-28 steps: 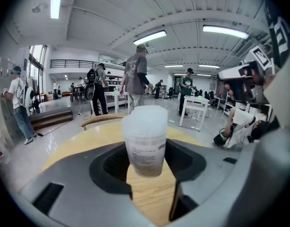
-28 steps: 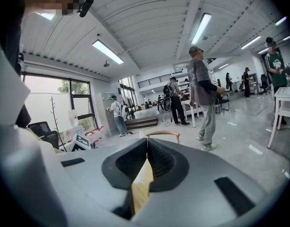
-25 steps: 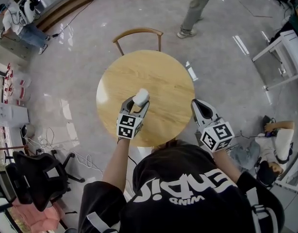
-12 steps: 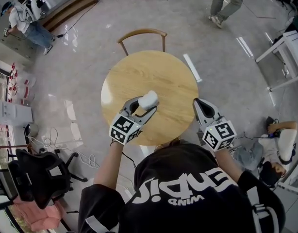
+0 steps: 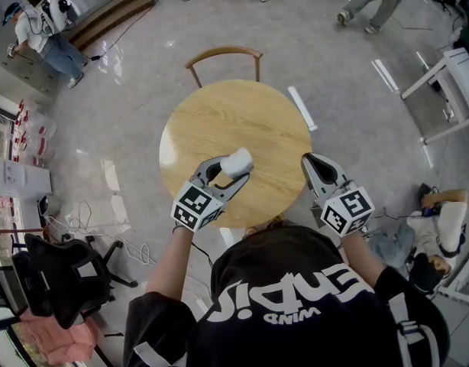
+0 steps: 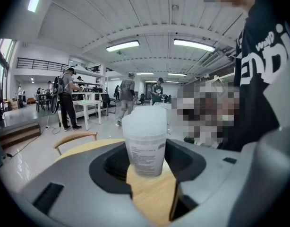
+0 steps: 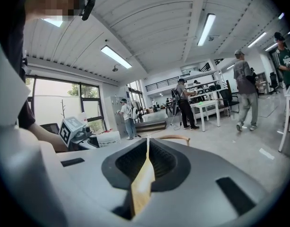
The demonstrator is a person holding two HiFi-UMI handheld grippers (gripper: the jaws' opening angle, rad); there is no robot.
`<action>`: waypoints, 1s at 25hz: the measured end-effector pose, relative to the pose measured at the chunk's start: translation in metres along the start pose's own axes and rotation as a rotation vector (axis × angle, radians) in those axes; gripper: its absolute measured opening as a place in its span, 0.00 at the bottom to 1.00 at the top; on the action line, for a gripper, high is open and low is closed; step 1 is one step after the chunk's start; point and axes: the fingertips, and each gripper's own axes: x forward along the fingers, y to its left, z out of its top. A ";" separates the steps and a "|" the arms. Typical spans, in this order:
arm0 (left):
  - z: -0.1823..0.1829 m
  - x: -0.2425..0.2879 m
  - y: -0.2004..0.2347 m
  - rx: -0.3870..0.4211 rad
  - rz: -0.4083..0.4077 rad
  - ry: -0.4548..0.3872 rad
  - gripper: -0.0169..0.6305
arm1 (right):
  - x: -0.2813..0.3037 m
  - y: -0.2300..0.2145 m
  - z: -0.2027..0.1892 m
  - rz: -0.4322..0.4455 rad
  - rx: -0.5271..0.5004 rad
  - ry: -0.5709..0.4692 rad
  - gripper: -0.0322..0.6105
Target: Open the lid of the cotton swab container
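Swab container (image 5: 237, 160) clamped betw. L gripper (image 5: 233, 170) jaws, over table (image 5: 234, 113); vs a sec ago, it's shifted right. R gripper (image 5: 312, 162) closed, empty.

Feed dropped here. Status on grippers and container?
Left gripper shut on cotton swab container, lid on. Right gripper shut, empty. Nothing in the way.

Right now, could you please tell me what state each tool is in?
Left tool: closed on the cotton swab container.
Right tool: closed, empty.
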 end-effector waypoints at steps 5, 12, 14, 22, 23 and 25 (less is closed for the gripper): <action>-0.001 -0.004 -0.003 -0.006 -0.002 -0.005 0.38 | 0.001 0.012 0.004 0.054 0.002 -0.009 0.05; -0.003 -0.007 -0.005 0.002 -0.010 -0.003 0.38 | 0.001 0.022 0.003 0.147 0.002 0.003 0.21; -0.001 -0.008 -0.006 0.006 -0.018 -0.005 0.38 | 0.001 0.026 0.003 0.181 -0.019 0.015 0.26; 0.002 -0.008 -0.012 0.016 -0.054 -0.006 0.38 | 0.002 0.046 0.000 0.368 -0.098 0.093 0.41; 0.002 -0.008 -0.014 0.016 -0.060 -0.004 0.38 | 0.002 0.047 -0.001 0.384 -0.102 0.099 0.41; 0.003 -0.006 -0.016 0.020 -0.074 -0.001 0.38 | 0.004 0.049 0.000 0.415 -0.107 0.108 0.41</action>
